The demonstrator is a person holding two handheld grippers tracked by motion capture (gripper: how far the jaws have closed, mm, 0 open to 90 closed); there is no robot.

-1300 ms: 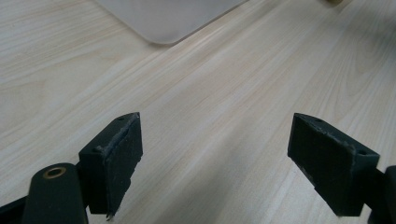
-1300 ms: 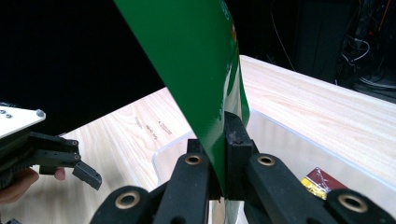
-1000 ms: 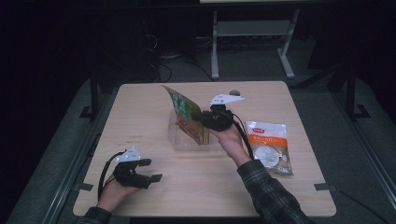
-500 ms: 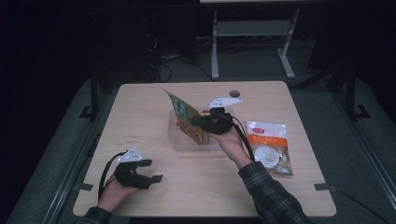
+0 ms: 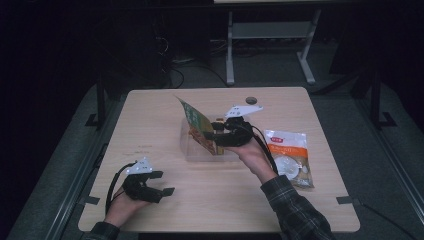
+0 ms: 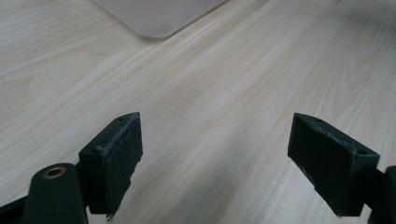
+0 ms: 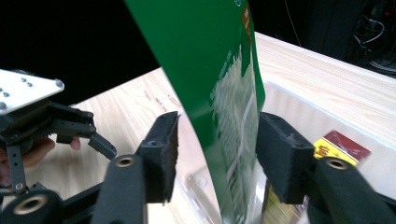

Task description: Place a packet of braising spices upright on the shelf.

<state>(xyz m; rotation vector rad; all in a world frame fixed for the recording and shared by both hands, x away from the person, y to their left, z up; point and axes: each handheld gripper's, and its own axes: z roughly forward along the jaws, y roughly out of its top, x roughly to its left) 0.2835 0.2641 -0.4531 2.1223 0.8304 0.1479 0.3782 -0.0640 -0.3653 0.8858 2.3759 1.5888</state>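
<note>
Two grippers work at a pale wooden desk [image 5: 150, 130]. The right gripper [image 5: 216, 131] is over the middle of the desk, at a clear tray [image 5: 192, 150], and its fingers [image 7: 285, 156] have just been opening. A green packet [image 5: 197, 125] stands between them, upright and leaning a little, with its lower end down in the tray. In the right gripper view the left finger stands clear of the packet, with a gap between pad and film; the right finger is just beside the packet's edge, and I cannot tell whether it touches. So the fingers are partly apart and do not press on the packet [image 7: 219, 93]. Inside the tray [image 7: 299, 107], by the right finger, lies a yellow and red label [image 7: 343, 145].

The left gripper [image 5: 161, 186] lies near the front left corner of the desk, well apart from the tray, held low in the person's left hand [image 5: 120, 207]. Its fingers [image 6: 116, 158] are wide apart with only bare desk [image 6: 210, 121] between them. In the left gripper view a rounded corner of the tray [image 6: 159, 16] is seen beyond them.

To the right of the tray, near the person's right forearm, a second packet [image 5: 290, 155] in white and orange lies flat on the desk. A small dark round spot [image 5: 251, 100] sits near the far edge of the desk, beyond the tray.
</note>
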